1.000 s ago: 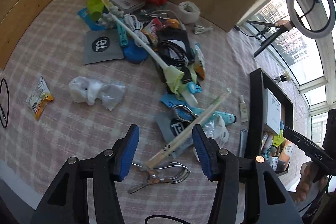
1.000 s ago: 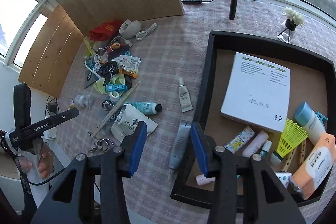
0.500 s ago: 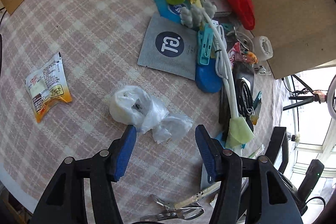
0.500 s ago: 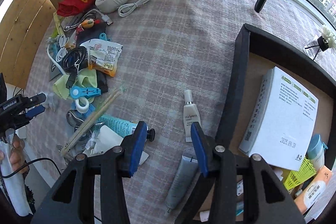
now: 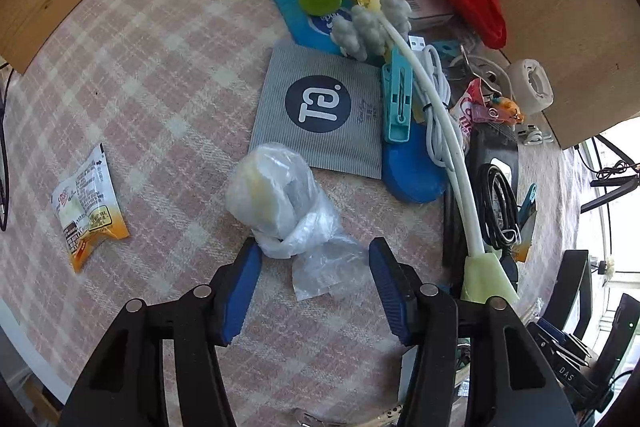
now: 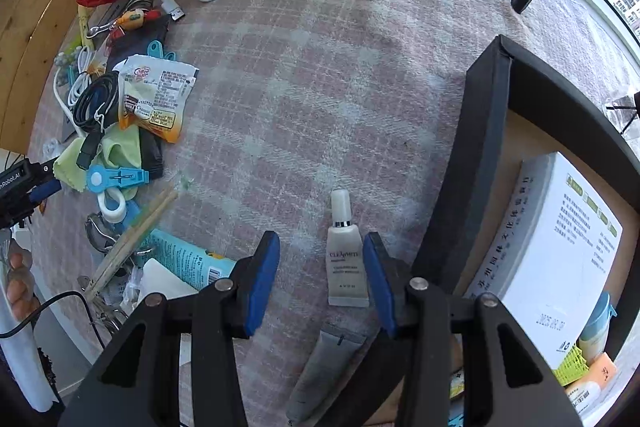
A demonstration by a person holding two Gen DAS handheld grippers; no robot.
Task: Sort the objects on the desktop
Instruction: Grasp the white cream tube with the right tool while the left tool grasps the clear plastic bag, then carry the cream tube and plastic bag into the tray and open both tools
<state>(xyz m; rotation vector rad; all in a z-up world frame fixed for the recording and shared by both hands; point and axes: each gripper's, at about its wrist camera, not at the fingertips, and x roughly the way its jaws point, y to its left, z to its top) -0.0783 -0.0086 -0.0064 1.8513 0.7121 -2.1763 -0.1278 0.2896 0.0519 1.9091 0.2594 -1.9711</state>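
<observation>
Scene: a checked tablecloth (image 6: 320,75) strewn with small clutter, a black tray (image 6: 476,187) at one side already holding a white box (image 6: 560,251) and other items.
Left gripper (image 5: 314,255): released; its jaws have just been narrowing, yet the blue pads stand apart on either side of the loose tail of a clear plastic bag (image 5: 280,203), which lies between them unpinched.
Right gripper (image 6: 318,251): released, pointing down; a small white tube (image 6: 346,259) lies between the pads, close against the pad nearer the tray, not clamped.
Where the tube lies: flat on the cloth just beside the tray's outer wall, cap pointing away from the gripper; a grey tube (image 6: 324,371) lies next to it, also outside the tray.
Where the bag lies: on the cloth, its bulk touching the near edge of a grey packet (image 5: 320,115), well apart from the tray.
Step in hand: both tools lining up for a pick, by the look of it.
Next move: probably a little further down, then a squeeze; the limp bag needs a bite on its bunched middle, the tube a centred grip before the lift over the tray wall.
</observation>
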